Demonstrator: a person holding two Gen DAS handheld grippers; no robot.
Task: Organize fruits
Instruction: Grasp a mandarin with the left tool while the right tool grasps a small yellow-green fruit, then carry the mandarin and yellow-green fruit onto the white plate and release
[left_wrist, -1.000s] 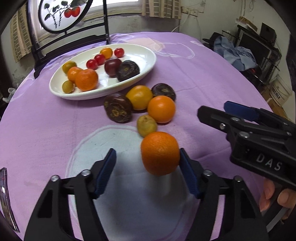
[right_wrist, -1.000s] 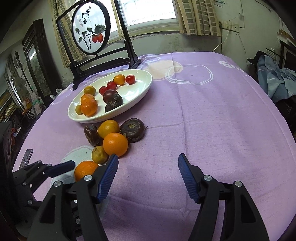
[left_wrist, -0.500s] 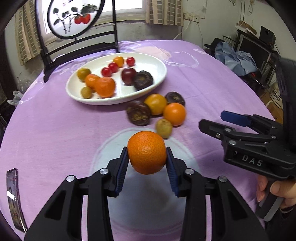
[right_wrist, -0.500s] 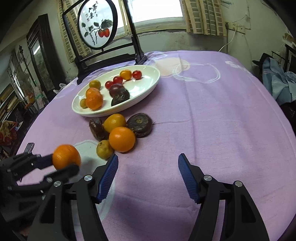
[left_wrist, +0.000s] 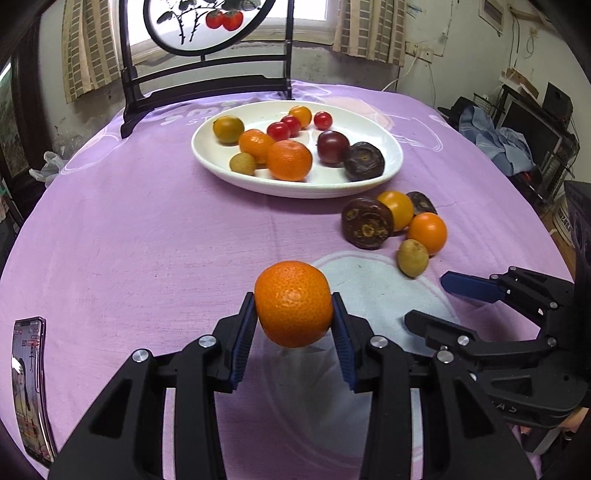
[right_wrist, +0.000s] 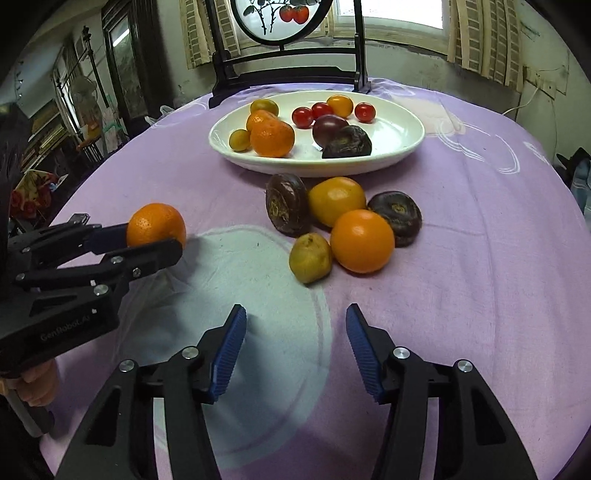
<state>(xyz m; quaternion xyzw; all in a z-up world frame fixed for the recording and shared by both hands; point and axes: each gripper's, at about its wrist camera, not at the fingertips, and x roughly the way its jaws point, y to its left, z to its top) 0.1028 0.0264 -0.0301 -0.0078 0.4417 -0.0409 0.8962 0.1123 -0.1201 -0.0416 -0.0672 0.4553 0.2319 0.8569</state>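
Observation:
My left gripper (left_wrist: 294, 312) is shut on an orange mandarin (left_wrist: 293, 302), held above the purple cloth; the same mandarin (right_wrist: 156, 224) shows at the left of the right wrist view. A white oval plate (left_wrist: 391, 164) farther back holds mandarins, cherry tomatoes and dark fruits. In front of it lies a loose cluster: an orange (right_wrist: 362, 240), a yellow-orange fruit (right_wrist: 337, 200), two dark brown fruits (right_wrist: 288, 209) and a small greenish one (right_wrist: 310, 257). My right gripper (right_wrist: 296, 325) hovers just short of this cluster, its jaws closing with nothing between them.
A phone (left_wrist: 31, 387) lies at the table's near left edge. A dark wooden stand with a round painted panel (left_wrist: 207, 22) rises behind the plate. The purple tablecloth (left_wrist: 129, 240) has a pale round print under both grippers. Clutter and shelves fill the room's right side.
My left gripper shut on the mandarin, lifted it off the cloth and carried it left. My right gripper moved toward the loose cluster and its jaws narrowed.

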